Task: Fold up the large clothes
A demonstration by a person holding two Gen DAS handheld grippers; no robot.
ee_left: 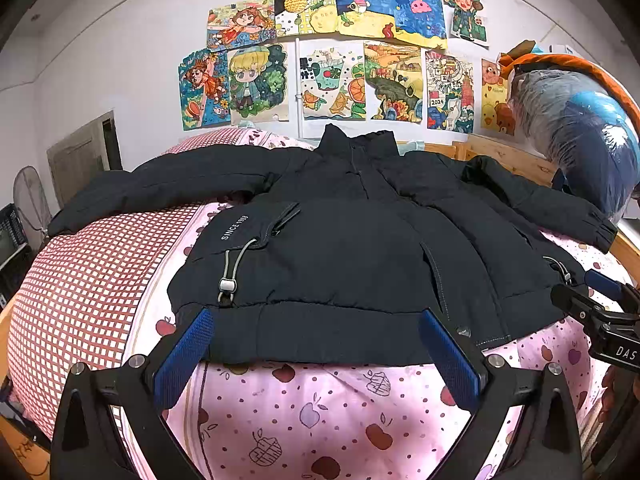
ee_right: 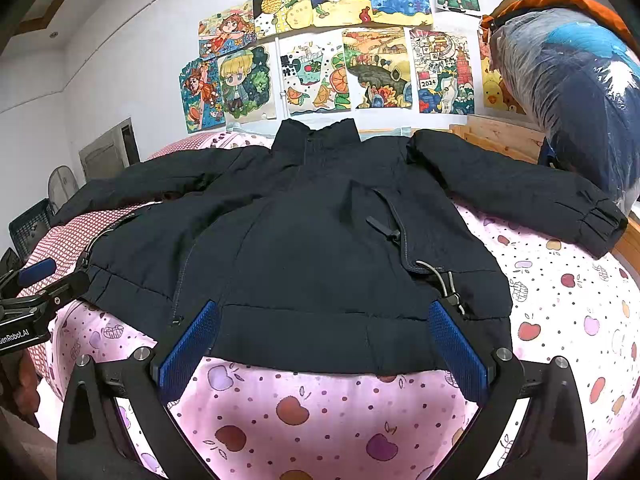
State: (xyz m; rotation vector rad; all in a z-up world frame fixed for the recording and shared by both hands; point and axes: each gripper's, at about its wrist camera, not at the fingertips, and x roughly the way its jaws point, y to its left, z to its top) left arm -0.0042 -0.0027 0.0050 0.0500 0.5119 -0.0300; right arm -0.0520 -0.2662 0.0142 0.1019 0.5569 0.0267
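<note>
The left gripper [ee_left: 316, 354] hung wide open and empty at the near hem of a dark padded jacket [ee_left: 340, 248], its blue pads [ee_left: 184, 360] spread over the hem band. The right gripper [ee_right: 324, 350], likewise splayed wide and holding nothing, stood at the same hem further right, one pad just beside a grey drawcord toggle [ee_right: 454, 298]. The jacket lay flat, front up, on a bed covered by a pink apple-print sheet [ee_left: 320, 412], collar at the far side and both sleeves stretched out to left and right. A red-and-white checked cover [ee_left: 80, 280] lay on the bed's left part, under the left sleeve. White lettering reading "SINCE 1908" [ee_left: 235, 227] marked the jacket's left side. Beyond the bed, children's coloured drawings [ee_left: 332, 52] covered the far wall, and a plastic-wrapped bundle [ee_left: 580, 136] stood at the far right beside a wooden bed frame [ee_left: 508, 156].
</note>
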